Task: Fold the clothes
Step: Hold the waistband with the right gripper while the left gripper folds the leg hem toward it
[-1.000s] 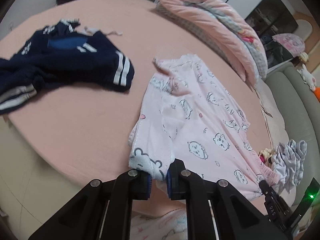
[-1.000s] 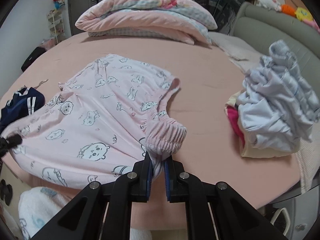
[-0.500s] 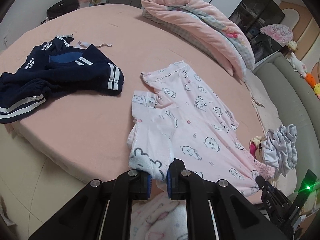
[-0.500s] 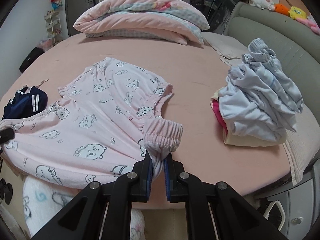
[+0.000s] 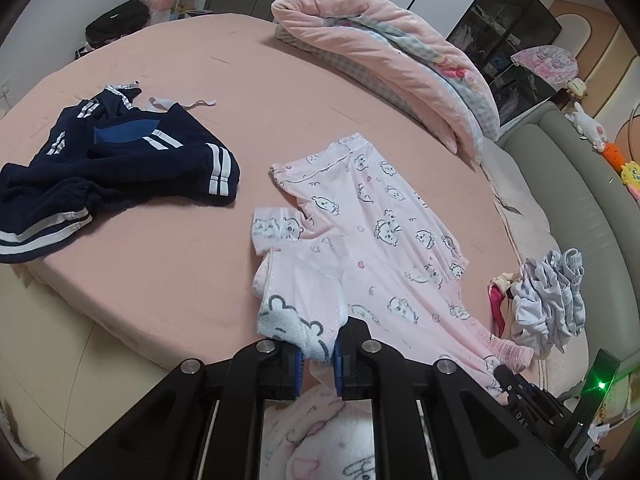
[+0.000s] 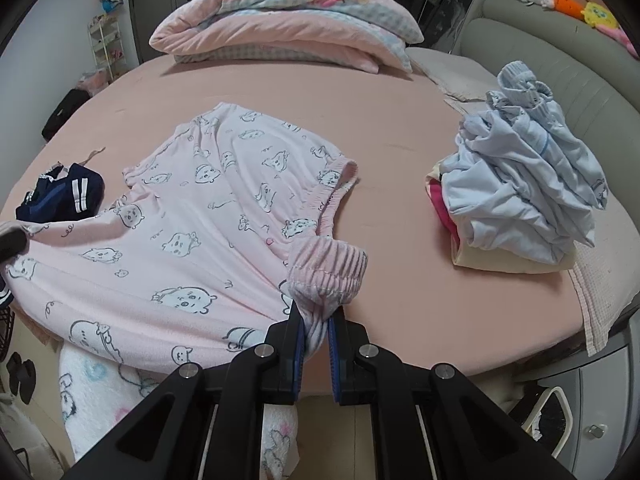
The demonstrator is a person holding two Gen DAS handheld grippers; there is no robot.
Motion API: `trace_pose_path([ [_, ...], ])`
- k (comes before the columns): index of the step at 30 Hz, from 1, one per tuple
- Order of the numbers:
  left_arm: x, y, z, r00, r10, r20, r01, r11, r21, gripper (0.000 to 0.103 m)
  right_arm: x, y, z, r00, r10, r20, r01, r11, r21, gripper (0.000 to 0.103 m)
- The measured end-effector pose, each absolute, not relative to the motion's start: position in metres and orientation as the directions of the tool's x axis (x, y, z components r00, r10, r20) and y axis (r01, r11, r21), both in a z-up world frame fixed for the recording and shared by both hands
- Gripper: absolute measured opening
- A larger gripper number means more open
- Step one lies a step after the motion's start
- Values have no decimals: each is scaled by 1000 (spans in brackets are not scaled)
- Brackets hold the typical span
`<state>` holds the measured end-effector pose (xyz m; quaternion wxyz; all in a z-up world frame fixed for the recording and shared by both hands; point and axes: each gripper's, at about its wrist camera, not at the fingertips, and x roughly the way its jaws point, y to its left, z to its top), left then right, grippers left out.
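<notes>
- Pink cartoon-print garment [image 6: 208,208] pinched at two ends: left gripper [image 5: 318,354] is clamped on a white fleecy hem, right gripper [image 6: 314,332] is clamped on a ribbed cuff [image 6: 328,268].
- Change over the last second: both views show more of the bed [image 5: 160,248] and its near edge, so both grippers have backed toward the person; the garment's far end lay bunched with a curled corner, now lies flatter and stretched out.
- Meaning, as I judge it: this is the spread-and-straighten step, the fold itself is not yet made.
- Garment position: far part lies on the bed, near edge drapes over the bed's edge, running straight into both sets of jaws.
- Nearby: navy striped clothes [image 5: 112,168] to the left, apart; pale blue pile [image 6: 528,184] to the right, well apart; folded quilt [image 6: 280,20] behind.
</notes>
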<state>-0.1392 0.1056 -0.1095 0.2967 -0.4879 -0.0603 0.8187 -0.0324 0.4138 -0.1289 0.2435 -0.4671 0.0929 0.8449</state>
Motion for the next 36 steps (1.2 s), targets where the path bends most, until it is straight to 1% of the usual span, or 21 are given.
trace_pose_path([
  [6,-153,118,-113,-324,533,-782,-434,-818,-378,9,-48,424,-132,-432,303,-849,-506,-861,-50,8],
  [13,-180,138,-106,-306,554,-774,-453,-800,-393,9,-63,433,-132,-422,284,-861,-529,-848,-21,8],
  [23,-229,182,-89,-305,579,-756,-513,-769,-382,9,-95,454,-120,-440,237,-866,-554,-830,54,8],
  [36,-283,253,-92,-266,562,-783,-566,-749,-345,9,-136,489,-121,-438,189,-879,-615,-776,140,8],
])
